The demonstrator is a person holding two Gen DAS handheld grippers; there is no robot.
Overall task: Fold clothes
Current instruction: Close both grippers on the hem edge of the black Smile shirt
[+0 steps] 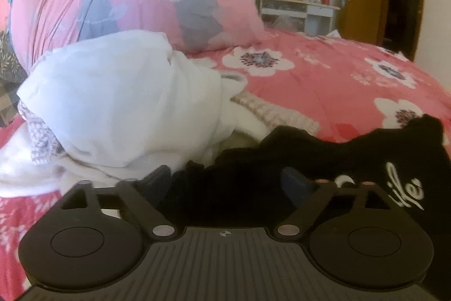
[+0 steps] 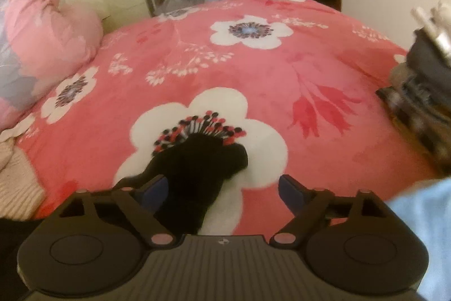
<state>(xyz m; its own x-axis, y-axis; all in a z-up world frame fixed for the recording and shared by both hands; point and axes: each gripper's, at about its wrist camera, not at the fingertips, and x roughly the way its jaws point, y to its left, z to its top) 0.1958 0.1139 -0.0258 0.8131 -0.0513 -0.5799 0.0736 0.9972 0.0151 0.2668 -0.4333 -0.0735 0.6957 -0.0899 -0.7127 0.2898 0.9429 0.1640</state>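
Both the left tongs (image 1: 228, 182) and right tongs (image 2: 222, 191) are seen wide open, gripping nothing, above a black garment (image 1: 324, 160) laid rumpled on the bed (image 2: 282, 69); folding is judged unfinished, with a white heap (image 1: 121, 100) untouched beside it.

each camera sits just behind its own gripper, whose body fills the bottom of the frame, and looks forward and down over the pink floral bedspread (image 2: 282, 69). the left view sits low and close on a black garment (image 1: 253, 182); the right looks from higher. both share the white shelf (image 1: 296, 7) at top.
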